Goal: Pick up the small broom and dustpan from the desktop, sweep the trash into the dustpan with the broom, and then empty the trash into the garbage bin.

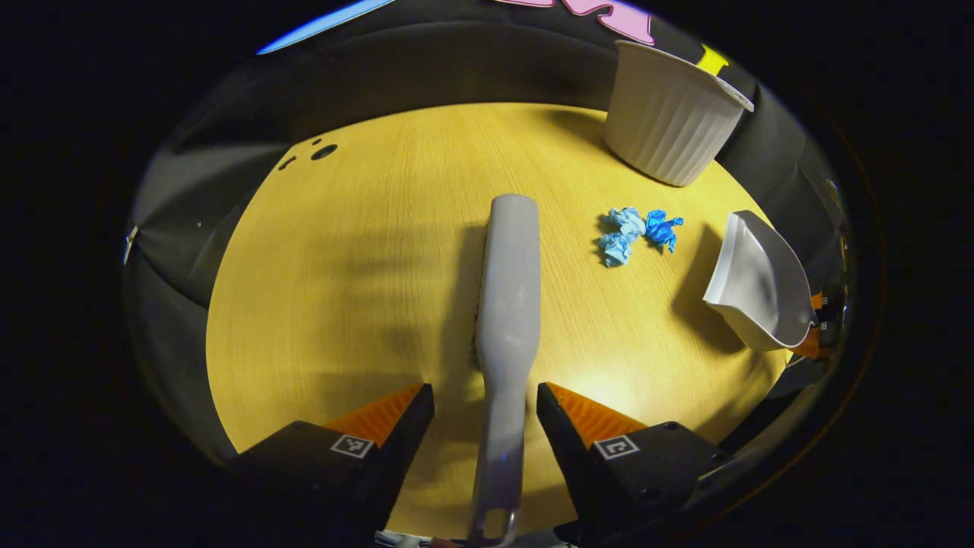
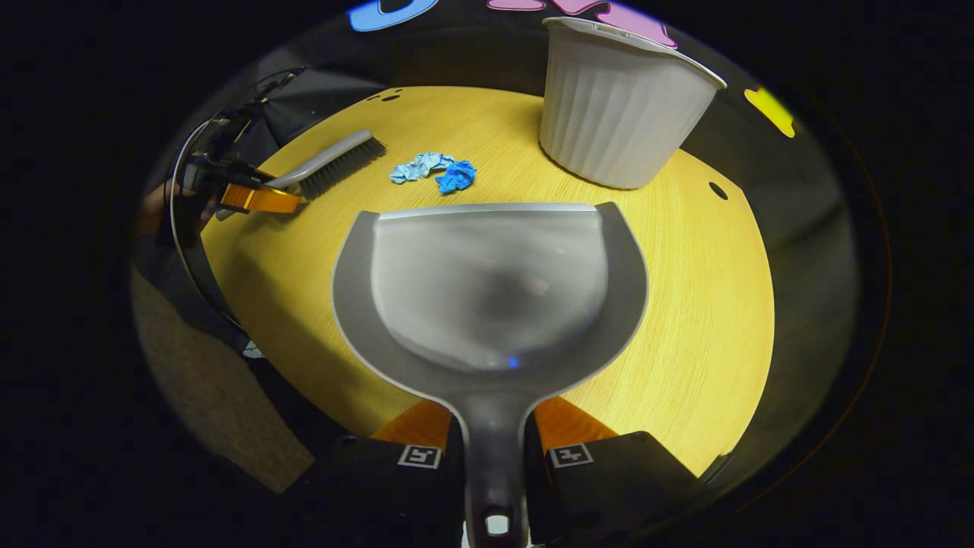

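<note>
Right gripper [image 2: 493,438]: jaws clenched on the dustpan [image 2: 491,285] handle, both fingers pressed to its sides. The pan is nearest the lens, its front edge toward the trash.

Left gripper [image 1: 485,415]: jaws parted, straddling the broom [image 1: 508,297] handle with a gap on each side, no contact visible. The broom lies on the table, head pointing far.

Round wooden table [image 1: 365,266] under everything.

White ribbed garbage bin [image 2: 616,106] upright at the far right of the table.

Crumpled blue paper trash [image 2: 434,171], a few pieces clustered together, lies between broom and bin, just beyond the dustpan's lip.

Square black-and-white marker tags on both grippers; no legible writing.
</note>
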Demonstrator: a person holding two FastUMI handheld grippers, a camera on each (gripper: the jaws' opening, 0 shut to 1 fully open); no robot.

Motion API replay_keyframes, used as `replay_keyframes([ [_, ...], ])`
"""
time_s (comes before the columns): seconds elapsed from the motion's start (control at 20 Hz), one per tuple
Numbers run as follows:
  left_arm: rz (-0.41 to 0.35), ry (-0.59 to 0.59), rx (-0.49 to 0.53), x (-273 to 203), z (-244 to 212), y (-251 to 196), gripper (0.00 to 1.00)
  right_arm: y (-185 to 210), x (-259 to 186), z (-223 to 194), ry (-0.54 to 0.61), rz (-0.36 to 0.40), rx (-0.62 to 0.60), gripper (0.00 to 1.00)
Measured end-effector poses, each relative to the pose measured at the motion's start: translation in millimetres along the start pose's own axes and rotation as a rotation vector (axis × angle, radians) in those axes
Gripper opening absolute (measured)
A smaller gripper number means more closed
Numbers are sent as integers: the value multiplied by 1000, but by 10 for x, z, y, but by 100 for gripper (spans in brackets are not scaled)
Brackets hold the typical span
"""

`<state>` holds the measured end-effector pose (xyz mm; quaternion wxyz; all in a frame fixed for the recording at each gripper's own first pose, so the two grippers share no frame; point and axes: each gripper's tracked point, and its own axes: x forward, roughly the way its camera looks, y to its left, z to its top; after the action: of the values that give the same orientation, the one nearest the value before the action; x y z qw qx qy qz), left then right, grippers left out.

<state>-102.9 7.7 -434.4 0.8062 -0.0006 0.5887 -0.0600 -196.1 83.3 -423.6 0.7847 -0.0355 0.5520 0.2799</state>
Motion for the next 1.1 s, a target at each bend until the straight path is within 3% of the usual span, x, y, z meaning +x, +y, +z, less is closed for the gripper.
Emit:
replay_keyframes([
  [0.1, 7, 26, 0, 27, -24, 18, 82, 7, 4, -4, 2, -1, 1, 36],
  [0.25, 24, 79, 17, 76, -96, 19, 39, 22, 9, 2, 2, 1, 0, 36],
  [0.3, 46, 90, 26, 53, -101, 53, 33, 28, 14, 7, 2, 1, -1, 36],
  [0.6, 47, 89, 1, 68, -92, 22, 28, 48, -7, 19, -3, 3, 2, 36],
  [0.85, -49, 62, -14, 38, -25, -188, 27, 73, -41, 41, -7, 14, -10, 36],
  [1.1, -70, -9, 81, 20, 340, -367, 27, 114, -42, 0, 22, 31, -59, 36],
])
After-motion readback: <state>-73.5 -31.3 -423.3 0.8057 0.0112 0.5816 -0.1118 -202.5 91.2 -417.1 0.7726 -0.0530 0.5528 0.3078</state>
